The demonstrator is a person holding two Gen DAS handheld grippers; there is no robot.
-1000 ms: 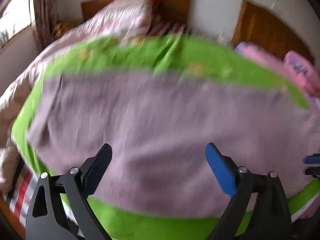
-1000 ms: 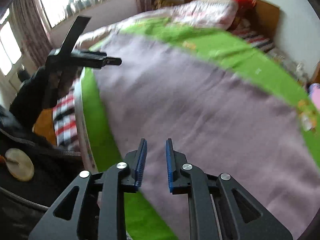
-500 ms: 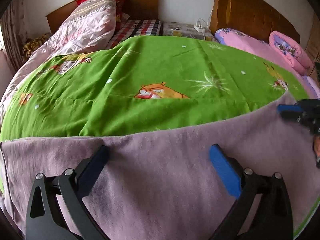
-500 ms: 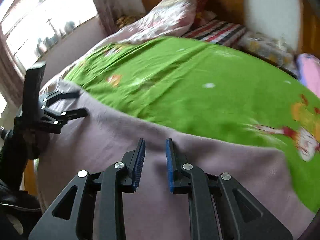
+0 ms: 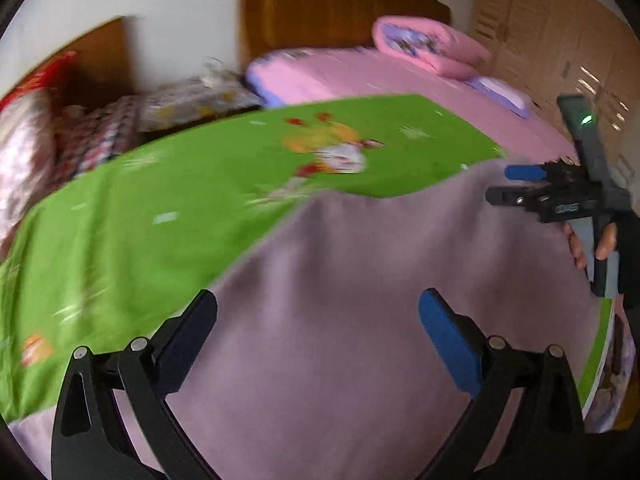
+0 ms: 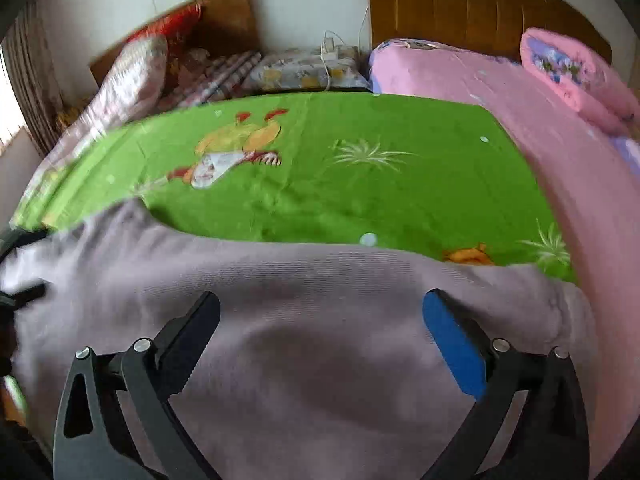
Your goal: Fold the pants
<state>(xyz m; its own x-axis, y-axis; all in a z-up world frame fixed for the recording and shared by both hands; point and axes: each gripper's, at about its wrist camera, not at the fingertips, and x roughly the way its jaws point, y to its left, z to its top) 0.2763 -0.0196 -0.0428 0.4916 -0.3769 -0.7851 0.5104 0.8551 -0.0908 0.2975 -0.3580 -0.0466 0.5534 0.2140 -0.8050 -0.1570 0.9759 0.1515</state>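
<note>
The pants [image 6: 312, 320] are plain dusty mauve with a fine ribbed weave. The sheet [image 6: 360, 168] under them is bright green, printed with orange-and-white cartoon animals, pale grass tufts and white dots. The neighbouring bed [image 6: 560, 128] is pink, its folded quilt [image 6: 576, 76] pink with purple-blue print. Each gripper is black with one blue pad.

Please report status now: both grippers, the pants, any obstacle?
Left gripper open, empty. Right gripper open, empty. Pants flat on green sheet. No obstacle seen.

Pants [image 6: 320, 320] lie on the bedsheet [image 6: 340, 184], pillows [image 6: 576, 76] behind
</note>
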